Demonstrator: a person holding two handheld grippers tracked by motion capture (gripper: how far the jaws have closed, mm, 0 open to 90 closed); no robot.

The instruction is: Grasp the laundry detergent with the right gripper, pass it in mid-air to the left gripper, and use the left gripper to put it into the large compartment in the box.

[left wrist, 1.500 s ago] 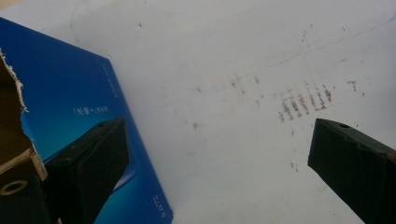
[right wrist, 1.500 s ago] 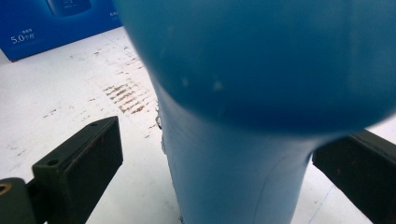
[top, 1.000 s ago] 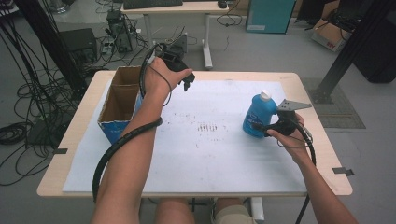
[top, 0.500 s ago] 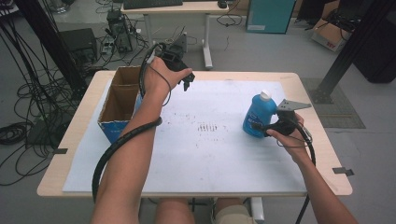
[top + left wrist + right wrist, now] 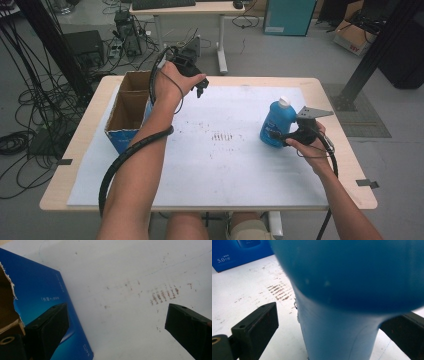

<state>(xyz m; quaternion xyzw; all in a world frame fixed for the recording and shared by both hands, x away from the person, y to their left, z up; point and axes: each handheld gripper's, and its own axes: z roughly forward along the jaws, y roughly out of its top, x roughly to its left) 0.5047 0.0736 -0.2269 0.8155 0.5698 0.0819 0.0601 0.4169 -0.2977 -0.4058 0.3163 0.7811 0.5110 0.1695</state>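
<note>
A blue bottle point(image 5: 277, 122) with a white cap stands upright on the white sheet at the table's right. My right gripper point(image 5: 281, 135) is low at its base, open, one jaw on each side of the bottle point(image 5: 342, 290). In the right gripper view a gap shows between the left jaw and the bottle, and the right jaw is partly hidden behind it. My left gripper point(image 5: 200, 87) hangs over the far left of the sheet beside the cardboard box point(image 5: 131, 107). It is open point(image 5: 117, 315) with nothing between its jaws.
The open box has a blue outer side point(image 5: 37, 290) and stands at the table's left edge. A white sheet point(image 5: 215, 170) covers most of the table, with brown smudges point(image 5: 222, 136) at its middle. Cables, desks and boxes are on the floor beyond the table.
</note>
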